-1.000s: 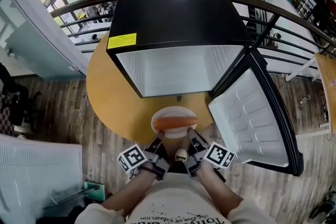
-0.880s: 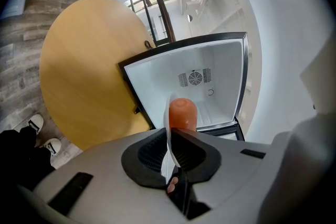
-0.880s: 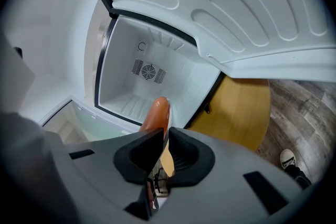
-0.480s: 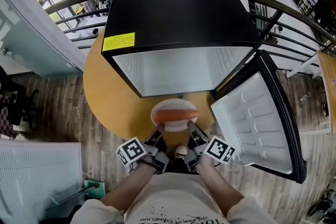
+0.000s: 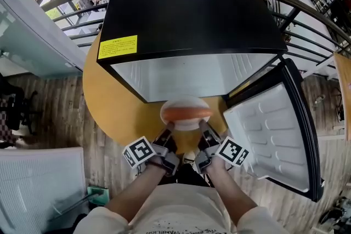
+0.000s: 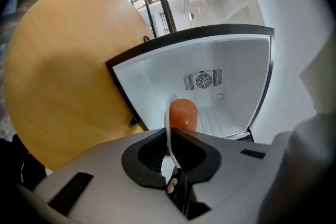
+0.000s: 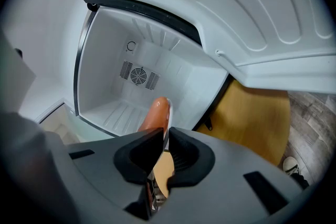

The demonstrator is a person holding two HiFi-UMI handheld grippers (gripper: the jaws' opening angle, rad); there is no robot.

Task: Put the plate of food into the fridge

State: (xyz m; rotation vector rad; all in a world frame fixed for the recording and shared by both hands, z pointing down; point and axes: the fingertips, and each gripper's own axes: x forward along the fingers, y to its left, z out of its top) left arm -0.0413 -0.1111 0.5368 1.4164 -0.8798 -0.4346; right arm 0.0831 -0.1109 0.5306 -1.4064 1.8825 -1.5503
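Plate [image 5: 184,124] clamped by left gripper [image 5: 169,127] and right gripper [image 5: 202,126]; yellow label [image 5: 117,46] on fridge [image 5: 186,8] unreadable.

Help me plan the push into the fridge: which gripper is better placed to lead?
Left, marginally. Both grippers' jaws clamp the plate by its rim before the open fridge, but the open door stands close beside the right gripper, while the left gripper has bare table beside it.

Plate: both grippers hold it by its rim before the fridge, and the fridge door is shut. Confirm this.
Wrong on one count: the door is open, standing out to the right, as the head view shows. The rest stands: the left gripper and the right gripper hold the plate by its rim before the fridge.
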